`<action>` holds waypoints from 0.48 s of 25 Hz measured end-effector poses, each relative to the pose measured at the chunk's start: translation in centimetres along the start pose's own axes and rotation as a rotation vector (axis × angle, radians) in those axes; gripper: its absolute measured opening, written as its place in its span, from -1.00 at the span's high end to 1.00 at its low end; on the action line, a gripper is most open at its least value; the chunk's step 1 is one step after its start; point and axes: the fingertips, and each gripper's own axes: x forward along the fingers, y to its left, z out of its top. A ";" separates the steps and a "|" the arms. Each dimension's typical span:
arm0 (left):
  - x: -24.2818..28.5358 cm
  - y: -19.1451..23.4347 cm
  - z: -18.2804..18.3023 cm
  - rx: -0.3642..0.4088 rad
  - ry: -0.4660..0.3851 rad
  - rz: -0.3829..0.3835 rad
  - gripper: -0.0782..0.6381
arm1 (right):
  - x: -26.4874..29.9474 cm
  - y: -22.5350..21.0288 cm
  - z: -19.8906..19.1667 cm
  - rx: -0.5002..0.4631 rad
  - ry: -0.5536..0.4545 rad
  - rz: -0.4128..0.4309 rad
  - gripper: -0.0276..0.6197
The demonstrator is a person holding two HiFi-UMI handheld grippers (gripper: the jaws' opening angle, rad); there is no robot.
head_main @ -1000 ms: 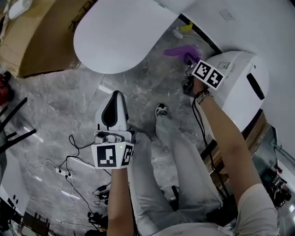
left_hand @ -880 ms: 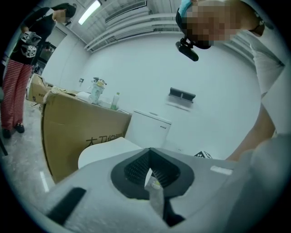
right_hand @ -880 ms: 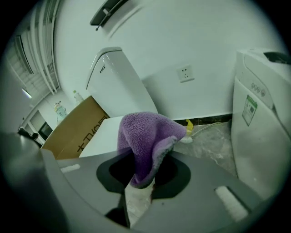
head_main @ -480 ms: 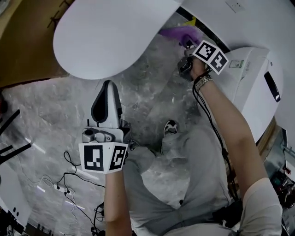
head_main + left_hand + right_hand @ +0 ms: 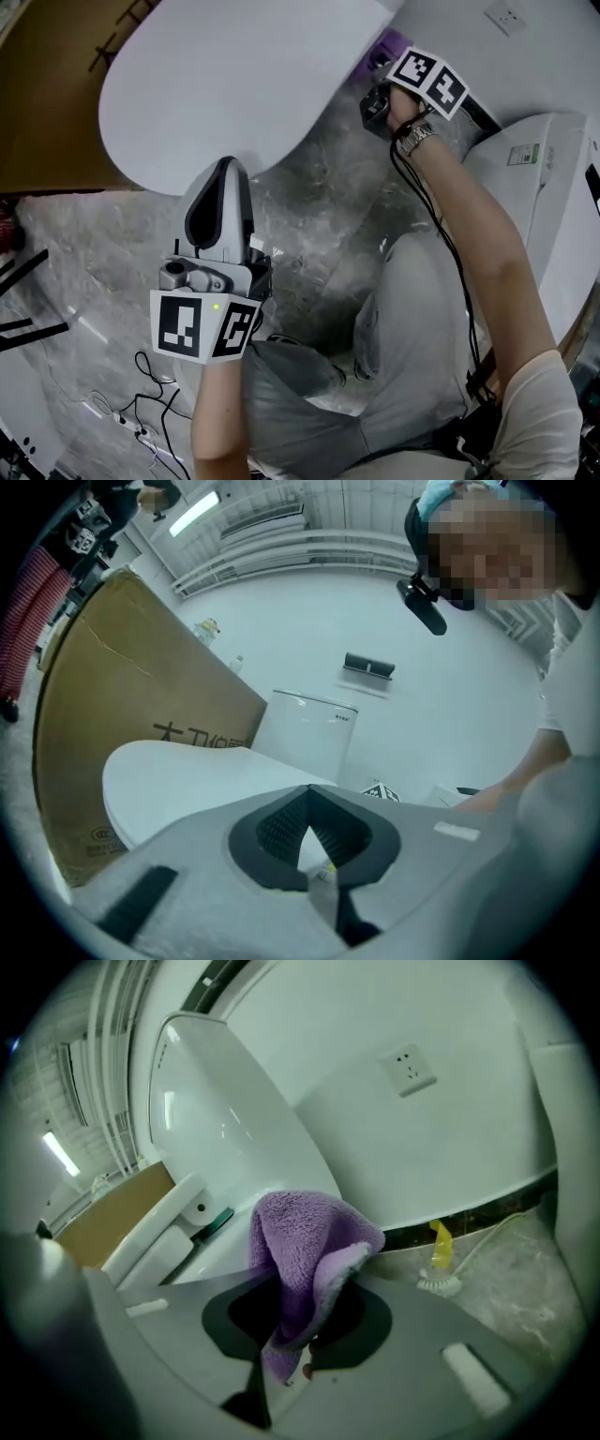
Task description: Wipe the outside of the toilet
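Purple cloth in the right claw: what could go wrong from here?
1. The purple cloth is pinched by a small fold in the right claw, the rest flopping free; dragging on the toilet could pull it out.
2. The shut left claw looks close to the toilet lid and may knock it.
3. Cables lie on the floor by the person's legs: trip risk.

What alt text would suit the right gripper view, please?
The right gripper holds a purple cloth between its jaws, close to the white toilet. Behind, a yellow-handled brush sits on the grey floor below a white wall with a socket.
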 end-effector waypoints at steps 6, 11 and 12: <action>-1.2 0.6 1.5 0.051 -0.089 -0.001 0.76 | -0.3 0.2 -0.1 -0.048 -0.040 0.046 0.72; -1.3 0.8 1.0 0.077 -0.109 0.012 0.76 | -4.0 3.2 -2.4 -0.122 -0.085 0.183 0.71; -1.2 0.7 1.2 0.081 -0.118 0.011 0.76 | -4.7 3.9 -3.1 -0.126 -0.086 0.213 0.70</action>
